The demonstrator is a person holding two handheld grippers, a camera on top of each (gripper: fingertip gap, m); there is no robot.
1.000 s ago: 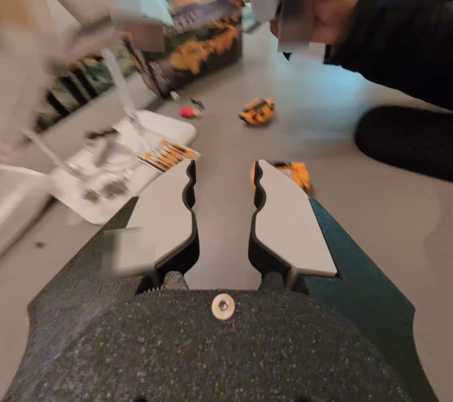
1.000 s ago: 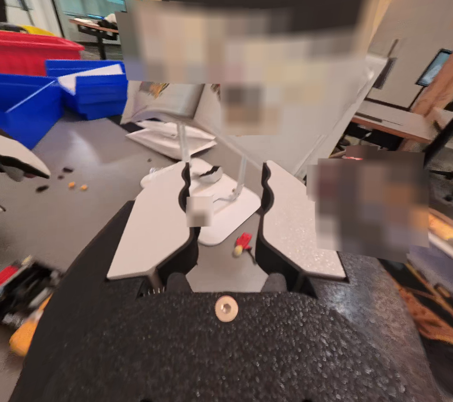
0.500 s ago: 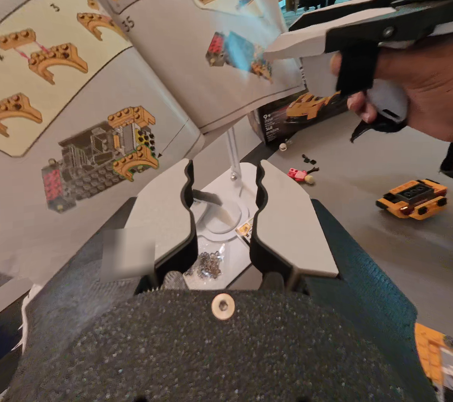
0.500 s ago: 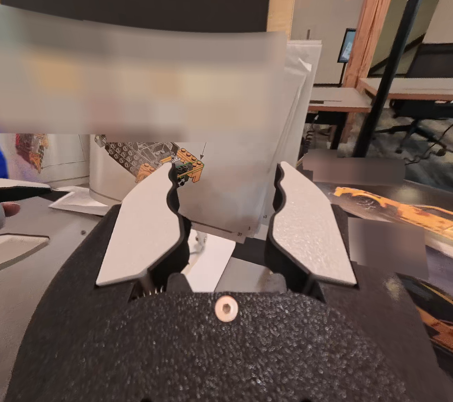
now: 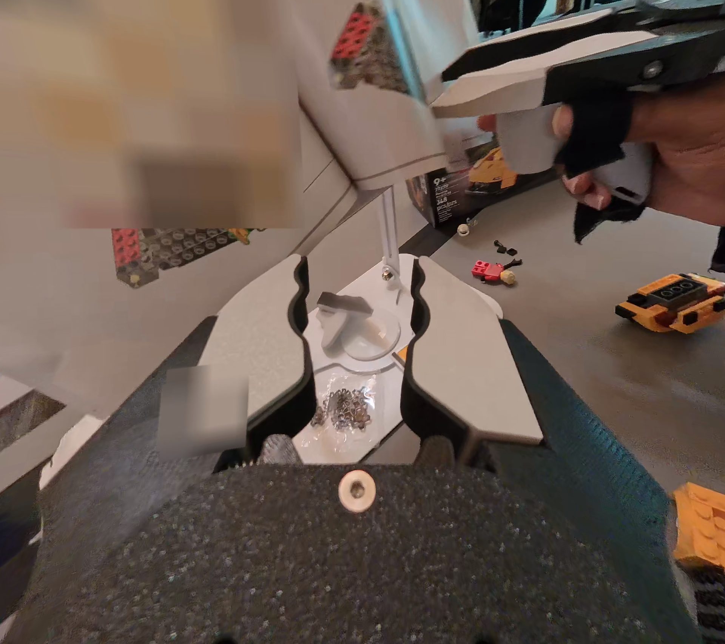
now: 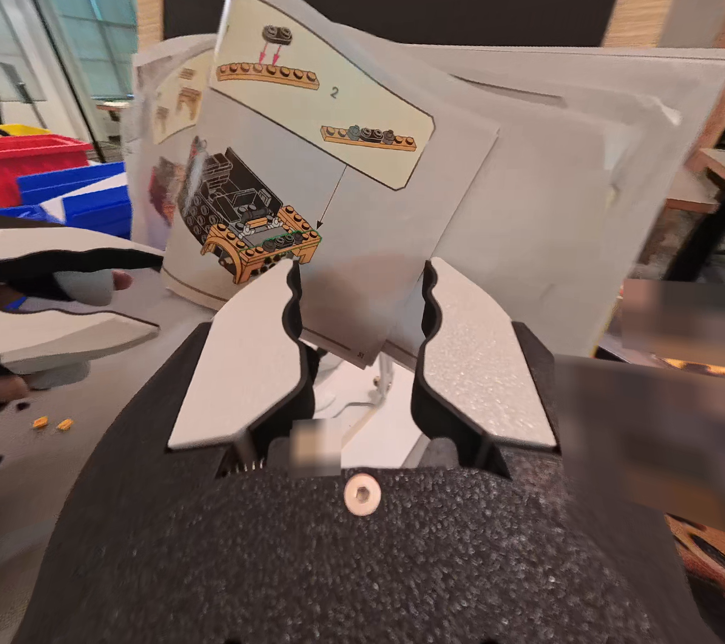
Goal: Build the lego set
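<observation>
The lego instruction booklet (image 6: 314, 174) stands open on a white stand (image 5: 388, 232). One page curls up in front of my right gripper (image 6: 361, 268). Its lower corner lies between the open fingers, and the pads do not press on it. The left wrist view shows the right gripper (image 5: 437, 95) at the page's edge. My left gripper (image 5: 359, 268) is open and empty over the stand's base (image 5: 353, 283). It also shows at the left of the right wrist view (image 6: 157, 291). An orange and black lego car part (image 5: 671, 307) lies on the grey table.
A red minifigure (image 5: 492, 272), small black bits and the set's box (image 5: 463, 189) lie behind the stand. A clear bag of small parts (image 5: 345, 409) rests on the base. Blue bins (image 6: 78, 193) and a red bin (image 6: 35, 154) stand left. Tiny orange pieces (image 6: 53, 423) lie nearby.
My left gripper swung up from the table to face the booklet stand. My right gripper moved in on the booklet and its jaws narrowed around a page, which now curls leftward.
</observation>
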